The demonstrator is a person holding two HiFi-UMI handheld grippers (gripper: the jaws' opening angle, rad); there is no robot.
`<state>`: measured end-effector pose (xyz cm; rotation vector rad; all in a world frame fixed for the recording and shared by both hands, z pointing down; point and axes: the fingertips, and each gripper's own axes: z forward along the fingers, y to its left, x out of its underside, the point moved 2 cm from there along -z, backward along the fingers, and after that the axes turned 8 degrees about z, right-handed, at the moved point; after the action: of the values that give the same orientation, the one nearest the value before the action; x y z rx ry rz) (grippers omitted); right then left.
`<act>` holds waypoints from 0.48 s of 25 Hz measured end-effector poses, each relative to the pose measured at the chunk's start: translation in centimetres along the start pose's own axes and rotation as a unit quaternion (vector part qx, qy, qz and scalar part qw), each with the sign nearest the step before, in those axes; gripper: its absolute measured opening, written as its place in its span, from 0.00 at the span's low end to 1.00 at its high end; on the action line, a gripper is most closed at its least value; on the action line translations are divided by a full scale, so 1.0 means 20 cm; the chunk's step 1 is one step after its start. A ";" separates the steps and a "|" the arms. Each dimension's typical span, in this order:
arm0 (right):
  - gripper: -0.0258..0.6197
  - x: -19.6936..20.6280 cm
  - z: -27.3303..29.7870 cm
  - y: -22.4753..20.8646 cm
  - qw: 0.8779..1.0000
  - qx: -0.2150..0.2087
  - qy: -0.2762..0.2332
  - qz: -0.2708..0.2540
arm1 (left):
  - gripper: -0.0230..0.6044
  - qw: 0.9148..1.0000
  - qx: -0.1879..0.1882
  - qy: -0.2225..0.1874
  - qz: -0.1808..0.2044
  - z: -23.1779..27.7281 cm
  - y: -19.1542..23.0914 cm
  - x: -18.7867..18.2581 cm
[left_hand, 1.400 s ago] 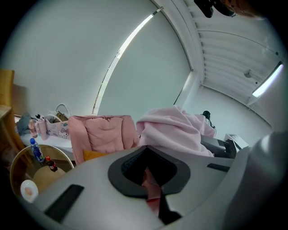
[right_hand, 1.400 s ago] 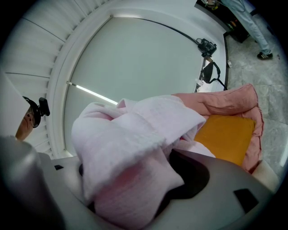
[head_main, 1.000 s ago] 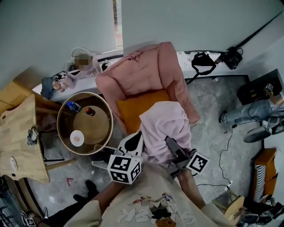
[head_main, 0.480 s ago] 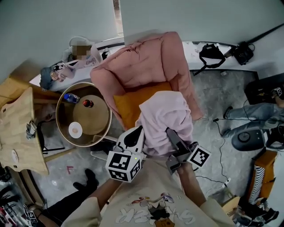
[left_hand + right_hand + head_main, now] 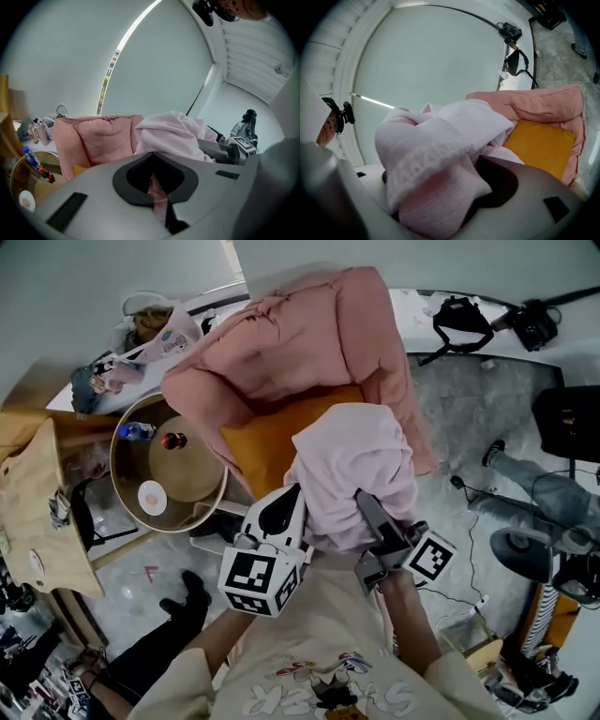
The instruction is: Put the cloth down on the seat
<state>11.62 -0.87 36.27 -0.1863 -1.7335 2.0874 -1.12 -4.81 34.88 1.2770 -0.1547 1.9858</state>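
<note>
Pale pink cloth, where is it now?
The pale pink cloth is mid head view, gripped by the left tongs and right tongs over the orange cushion of the pink armchair.

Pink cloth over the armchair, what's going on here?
A person is working with a handheld gripper in each hand. The left gripper and the right gripper are both shut on a bunched pale pink cloth, and hold it up over the orange seat cushion of the pink armchair. The cloth looks lifted rather than laid out, so it is not yet put down on the seat.
</note>
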 end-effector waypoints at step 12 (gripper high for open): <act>0.60 -0.28 0.20 -0.26 1.000 0.017 0.015 0.014 | 0.04 1.000 -0.006 0.028 -0.004 0.36 0.02 0.01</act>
<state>16.30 -6.05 41.18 -0.2324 -1.6854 2.1222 3.78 -8.45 38.77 1.2110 -0.1326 2.0084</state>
